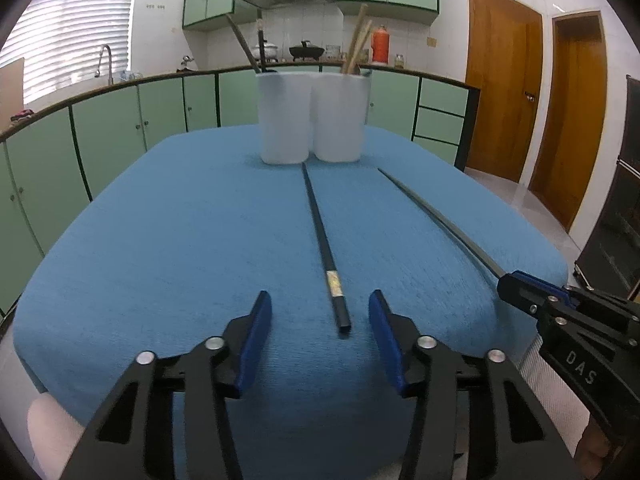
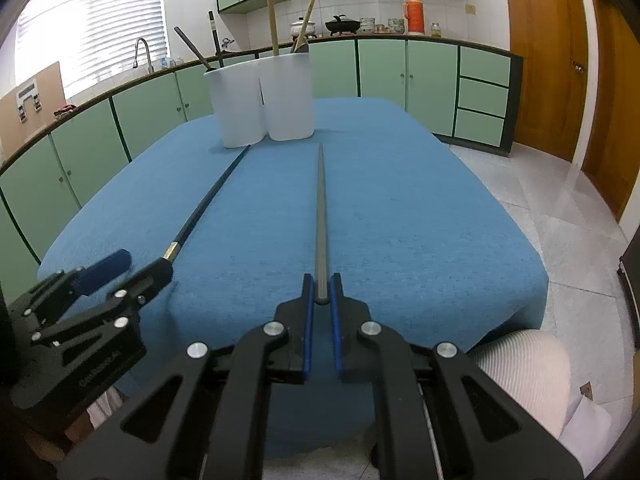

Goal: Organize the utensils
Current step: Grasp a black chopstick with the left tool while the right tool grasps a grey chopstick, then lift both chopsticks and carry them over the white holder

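Two black chopsticks lie on the blue tablecloth [image 1: 160,220], pointing toward two white holders at the far end. The left holder [image 1: 284,118] has dark utensils in it; the right holder [image 1: 340,116] has wooden ones. My left gripper [image 1: 320,320] is open, its fingers on either side of the near end of the left chopstick [image 1: 322,236]. My right gripper [image 2: 321,292] is shut on the near end of the right chopstick [image 2: 320,208], which rests along the cloth. The right gripper also shows in the left wrist view [image 1: 520,288], holding that chopstick [image 1: 432,216].
The table edge runs close in front of both grippers. Green kitchen cabinets [image 1: 120,124] and a counter with pots stand behind the table. Wooden doors [image 1: 504,80] and tiled floor [image 2: 560,208] are on the right.
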{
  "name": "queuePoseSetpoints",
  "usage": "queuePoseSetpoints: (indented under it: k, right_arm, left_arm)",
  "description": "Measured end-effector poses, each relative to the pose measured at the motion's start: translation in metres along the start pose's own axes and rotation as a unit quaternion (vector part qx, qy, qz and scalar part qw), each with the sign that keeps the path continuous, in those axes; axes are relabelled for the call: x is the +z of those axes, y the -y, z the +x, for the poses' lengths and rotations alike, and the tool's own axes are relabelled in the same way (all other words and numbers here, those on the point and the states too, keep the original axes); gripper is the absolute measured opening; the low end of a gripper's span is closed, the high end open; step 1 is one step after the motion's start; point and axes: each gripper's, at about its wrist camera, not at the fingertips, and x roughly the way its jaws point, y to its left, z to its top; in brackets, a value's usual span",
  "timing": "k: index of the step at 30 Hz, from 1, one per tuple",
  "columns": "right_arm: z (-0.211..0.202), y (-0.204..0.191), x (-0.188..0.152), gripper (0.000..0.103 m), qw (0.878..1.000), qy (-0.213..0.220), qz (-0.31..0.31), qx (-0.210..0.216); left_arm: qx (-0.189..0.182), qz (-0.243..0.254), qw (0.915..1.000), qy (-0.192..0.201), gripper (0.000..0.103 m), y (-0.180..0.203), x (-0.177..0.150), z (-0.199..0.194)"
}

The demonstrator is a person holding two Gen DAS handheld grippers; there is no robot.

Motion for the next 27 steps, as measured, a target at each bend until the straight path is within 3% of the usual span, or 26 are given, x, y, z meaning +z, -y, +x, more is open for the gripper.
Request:
queuePoseSetpoints:
  k: [11,19,27]
  right_arm:
    - [-0.003,0.004,-0.001,0.007,1.0,0.002,-0.001,0.005]
    - [-0.007,0.007,0.0,0.007,1.0,0.011,-0.008,0.001]
    - [-0.031,0.01,0.018,0.007,0.998,0.057,-0.028,-0.006]
  left_arm:
    - [0.024,0.012,0.9996,-0.002,0.009,0.019,-0.003,0.003]
    - [0.038,0.007,0.9992,0.004,0.007,0.021,-0.003,-0.005]
    - [0.052,0.02,0.9965,0.062,0.006,0.017,0.017,-0.045]
